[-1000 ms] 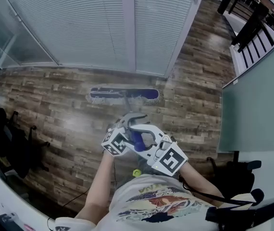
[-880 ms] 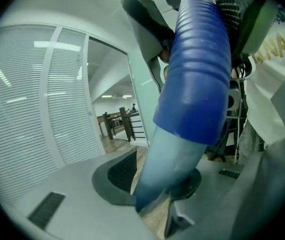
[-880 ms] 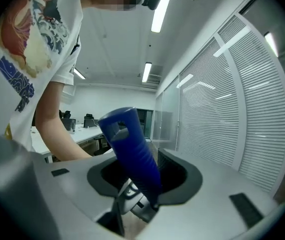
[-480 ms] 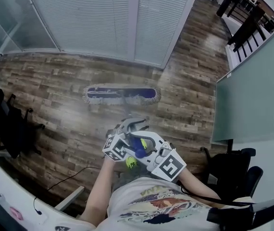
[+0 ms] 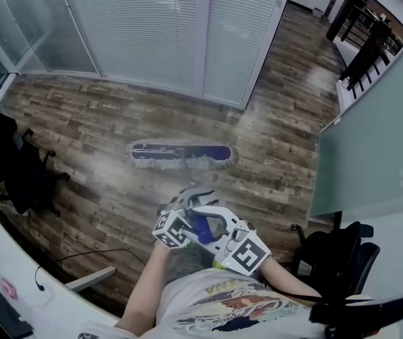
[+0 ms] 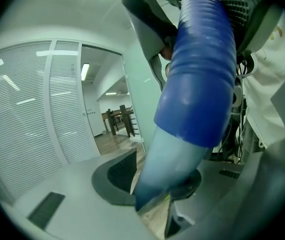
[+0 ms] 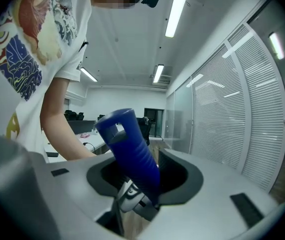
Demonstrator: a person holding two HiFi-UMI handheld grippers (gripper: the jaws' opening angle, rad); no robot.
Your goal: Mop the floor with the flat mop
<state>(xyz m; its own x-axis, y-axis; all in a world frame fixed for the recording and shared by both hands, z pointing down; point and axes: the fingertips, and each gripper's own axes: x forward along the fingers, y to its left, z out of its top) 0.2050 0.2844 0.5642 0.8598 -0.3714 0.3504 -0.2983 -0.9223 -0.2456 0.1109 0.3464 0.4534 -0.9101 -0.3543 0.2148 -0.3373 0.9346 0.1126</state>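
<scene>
Mop head now lies further out from the blinds wall than a second ago, and more desk shows at lower left. It lies flat on the wood floor, long side parallel to the wall, with a strip of bare boards between them.

Left gripper is clamped narrow on the pale pole just below the blue handle. Right gripper is closed on the ribbed handle near its top end. Both sit close together in front of the person's chest.

Open floor runs left of the mop head and up right along the corridor. A frosted glass panel bounds the right side. One black chair stands at the left edge, another at lower right. A thin cable trails on the floor beside the desk edge, well apart from the mop head.
</scene>
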